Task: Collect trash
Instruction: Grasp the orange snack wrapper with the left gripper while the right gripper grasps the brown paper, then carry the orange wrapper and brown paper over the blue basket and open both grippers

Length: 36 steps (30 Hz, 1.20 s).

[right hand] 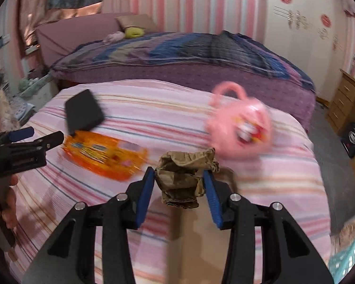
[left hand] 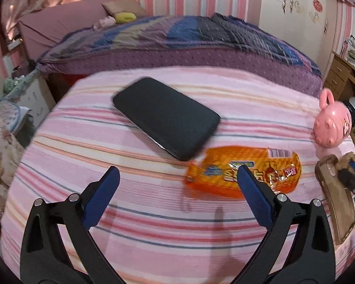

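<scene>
I am holding the right tool (right hand: 178, 187) low over the striped bed (right hand: 201, 248), and it is pinching a crumpled brown wrapper (right hand: 181, 177); both blue pads are pressing on its sides, so I am judging this first piece of trash as picked up but not yet thrown away. At the lower right edge of the right view a pale blue basket (right hand: 350, 255) is showing, perhaps the bin, but I cannot say for sure.

The left tool (left hand: 177, 184) is hanging spread wide, with nothing between its pads. The orange packet (left hand: 243, 172) is lying flat on the bed just ahead of it and a little to the right; the tool's right finger is covering the packet's near edge in the left view, but whether it is touching I cannot tell. This packet is still waiting to be collected, so I am judging the task as about half done at most.

Just behind the packet a black phone (left hand: 165, 118) is lying, its near corner touching or overlapping the packet's far edge. Further right a pink pig toy (left hand: 332, 123) is sitting near the bed's edge. These two are not trash, I think, so they are staying.
</scene>
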### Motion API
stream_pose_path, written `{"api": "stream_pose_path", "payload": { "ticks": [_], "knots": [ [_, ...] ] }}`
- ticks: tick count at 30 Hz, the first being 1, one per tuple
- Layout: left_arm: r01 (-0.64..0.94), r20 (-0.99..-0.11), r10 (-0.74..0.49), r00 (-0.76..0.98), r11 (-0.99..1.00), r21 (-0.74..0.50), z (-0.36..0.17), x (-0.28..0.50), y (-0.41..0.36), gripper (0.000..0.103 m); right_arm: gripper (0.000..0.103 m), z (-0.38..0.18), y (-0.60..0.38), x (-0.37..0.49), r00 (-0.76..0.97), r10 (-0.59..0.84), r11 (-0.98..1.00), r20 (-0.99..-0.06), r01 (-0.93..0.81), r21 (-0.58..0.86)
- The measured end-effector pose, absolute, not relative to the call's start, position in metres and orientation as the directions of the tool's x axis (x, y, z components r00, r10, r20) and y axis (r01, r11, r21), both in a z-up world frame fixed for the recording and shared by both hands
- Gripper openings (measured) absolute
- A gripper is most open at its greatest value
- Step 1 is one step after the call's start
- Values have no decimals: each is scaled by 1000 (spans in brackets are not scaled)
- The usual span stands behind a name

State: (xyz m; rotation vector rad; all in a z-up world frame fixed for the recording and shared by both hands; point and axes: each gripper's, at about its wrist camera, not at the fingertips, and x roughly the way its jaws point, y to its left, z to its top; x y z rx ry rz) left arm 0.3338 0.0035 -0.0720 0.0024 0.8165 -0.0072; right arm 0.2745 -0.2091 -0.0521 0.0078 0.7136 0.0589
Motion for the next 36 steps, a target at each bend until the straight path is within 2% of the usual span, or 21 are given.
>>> {"api": "stream_pose_path", "payload": {
  "ticks": [1, 3, 7, 9, 10, 12, 13, 23, 36],
  "knots": [
    [12, -737, -10, 675, 1000, -2, -76, 336, 1, 91, 43, -51, -217, 270, 763, 61, 998, -643, -32, 57],
    [21, -758, -28, 652, 1000, -20, -84, 340, -3, 78, 43, -51, -225, 268, 769, 70, 997, -635, -27, 76],
    [37, -772, -44, 634, 999, -26, -92, 343, -6, 59, 43, -50, -240, 262, 777, 62, 998, -626, -33, 57],
    [57, -768, -75, 636, 997, -50, -91, 340, -7, 35, 43, -52, -242, 263, 774, 54, 998, -630, -32, 46],
    [58, -767, -83, 636, 997, -59, -91, 339, -7, 32, 43, -53, -244, 263, 772, 52, 998, -633, -31, 45],
    [50, -767, -78, 637, 997, -60, -90, 336, -7, 19, 43, -54, -248, 261, 772, 50, 999, -634, -26, 47],
    [52, -766, -87, 637, 996, -70, -89, 335, -6, 16, 43, -53, -252, 259, 774, 44, 999, -632, -20, 45],
    [39, -698, -121, 706, 990, -132, -59, 307, -2, 16, 43, -54, -255, 252, 781, 34, 999, -624, -7, 45],
    [62, -627, -112, 771, 993, -101, -25, 247, -23, 16, 43, -42, -270, 227, 805, 27, 999, -593, -1, 44]
  ]
}}
